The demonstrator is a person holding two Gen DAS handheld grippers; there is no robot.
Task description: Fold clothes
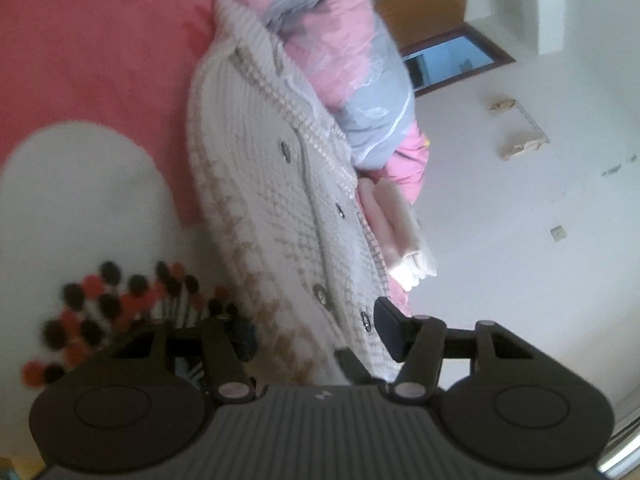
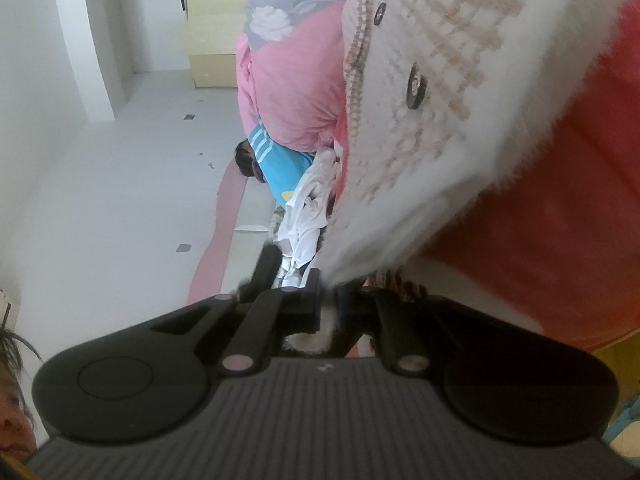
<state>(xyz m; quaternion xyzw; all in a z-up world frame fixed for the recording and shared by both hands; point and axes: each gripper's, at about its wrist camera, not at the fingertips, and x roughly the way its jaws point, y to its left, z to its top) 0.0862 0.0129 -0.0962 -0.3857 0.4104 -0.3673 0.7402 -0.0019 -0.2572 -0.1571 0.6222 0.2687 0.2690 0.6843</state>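
While the right tongs (image 2: 326, 300) sit pinched together on the fuzzy white hem of the knit cardigan (image 2: 420, 120), the fabric bunches between the two dark fingers and spills up and to the right of them. Right view is rolled sideways and blurry near the grip. Two dark round buttons (image 2: 415, 86) show on the cardigan's beaded front edge above the grip.

Left tongs (image 1: 316, 328) stand apart, jaws roughly half spread; one dark finger (image 1: 390, 330) lies at the cardigan's (image 1: 272, 184) button edge, the other is down in a dotted red-and-black fabric (image 1: 120, 304) and mostly hidden. Cannot tell whether either pad presses the knit.

Cardigan is cream with tan check pattern, spread out on a bed over a coral-red sheet (image 1: 100, 60) with a white patch (image 1: 80, 192), button placket facing up. Just beside it, along its far edge, lies a bunched pink-and-grey floral quilt (image 1: 348, 60). In the right view a blue striped garment (image 2: 280, 164) and a crumpled white cloth (image 2: 308, 208) lie next to the quilt, near the cardigan's hem. White wall (image 1: 520, 220) behind, with a dark-framed window (image 1: 452, 60). Part of a person's head shows at the lower left edge of the right view.
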